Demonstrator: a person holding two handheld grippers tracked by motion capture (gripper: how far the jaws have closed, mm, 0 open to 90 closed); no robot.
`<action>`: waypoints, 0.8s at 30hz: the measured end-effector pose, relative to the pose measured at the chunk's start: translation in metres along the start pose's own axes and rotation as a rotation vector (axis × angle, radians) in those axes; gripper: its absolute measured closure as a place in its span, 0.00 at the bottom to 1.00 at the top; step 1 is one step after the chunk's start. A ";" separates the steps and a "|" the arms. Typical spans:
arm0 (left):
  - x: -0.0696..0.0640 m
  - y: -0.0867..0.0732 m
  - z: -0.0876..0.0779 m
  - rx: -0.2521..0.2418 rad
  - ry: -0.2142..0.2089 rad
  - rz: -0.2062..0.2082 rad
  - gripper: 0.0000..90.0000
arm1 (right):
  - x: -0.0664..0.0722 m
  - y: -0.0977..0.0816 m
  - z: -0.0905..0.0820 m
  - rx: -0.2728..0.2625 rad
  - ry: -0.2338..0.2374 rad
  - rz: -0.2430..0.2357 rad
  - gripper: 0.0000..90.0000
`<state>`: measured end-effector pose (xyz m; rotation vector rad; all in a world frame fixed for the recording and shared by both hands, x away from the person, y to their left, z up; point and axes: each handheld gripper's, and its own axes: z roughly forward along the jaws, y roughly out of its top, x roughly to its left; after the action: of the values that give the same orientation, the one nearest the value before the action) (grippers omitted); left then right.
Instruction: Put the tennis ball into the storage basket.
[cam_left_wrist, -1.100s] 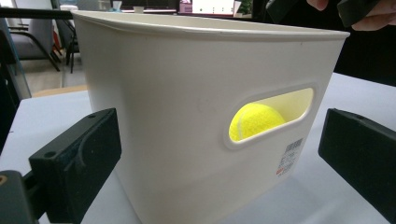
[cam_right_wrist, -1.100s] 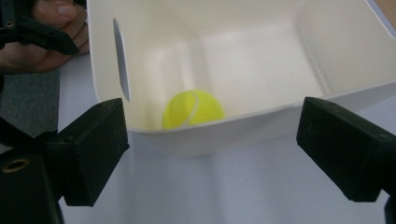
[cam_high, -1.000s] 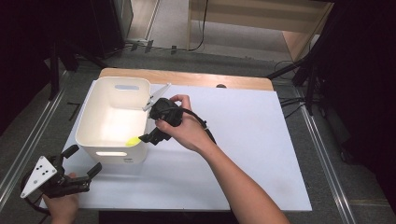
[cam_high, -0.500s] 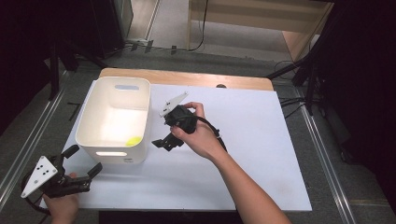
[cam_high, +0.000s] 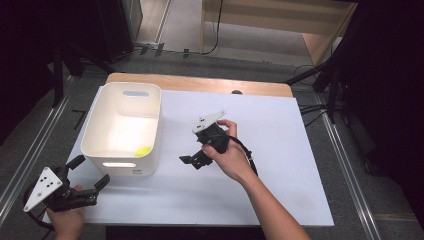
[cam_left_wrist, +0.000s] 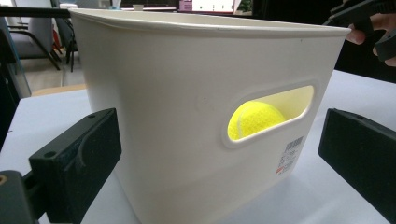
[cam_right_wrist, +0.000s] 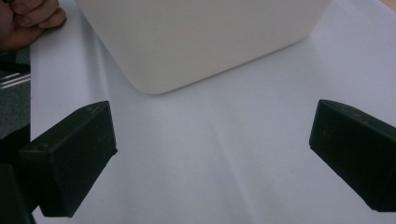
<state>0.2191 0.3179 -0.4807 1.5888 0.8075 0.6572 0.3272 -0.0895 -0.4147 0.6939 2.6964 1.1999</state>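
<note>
A white plastic bin stands on the left half of the white table. A yellow tennis ball lies in its near right corner and shows through the handle slot as the ball. My left gripper is open just in front of the bin's near left corner, its jaws facing the bin wall without touching it. My right gripper hovers over the table to the right of the bin. Its jaws have just been opening, stand wide and hold nothing, with the bin beyond them.
The white table top stretches to the right of the bin. A wooden strip runs along its far edge. Metal rails flank both sides. The hand holding the left gripper is at the bin's corner.
The right hand has drawn away from the bin's near right corner, to the right and down toward the table. The ball stays in the bin. The left gripper has not moved.
</note>
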 end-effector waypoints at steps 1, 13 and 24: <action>0.000 0.000 0.000 0.000 0.000 -0.001 0.00 | -0.001 -0.004 -0.002 -0.007 0.003 0.005 0.00; 0.000 0.000 0.000 0.000 0.000 -0.002 0.00 | -0.005 -0.038 -0.019 -0.081 -0.063 0.031 0.00; 0.000 0.000 0.001 0.007 -0.001 0.003 0.00 | -0.006 -0.066 -0.033 -0.143 -0.104 0.060 0.00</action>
<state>0.2200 0.3170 -0.4810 1.5966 0.8077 0.6567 0.2995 -0.1531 -0.4401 0.7976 2.4943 1.3156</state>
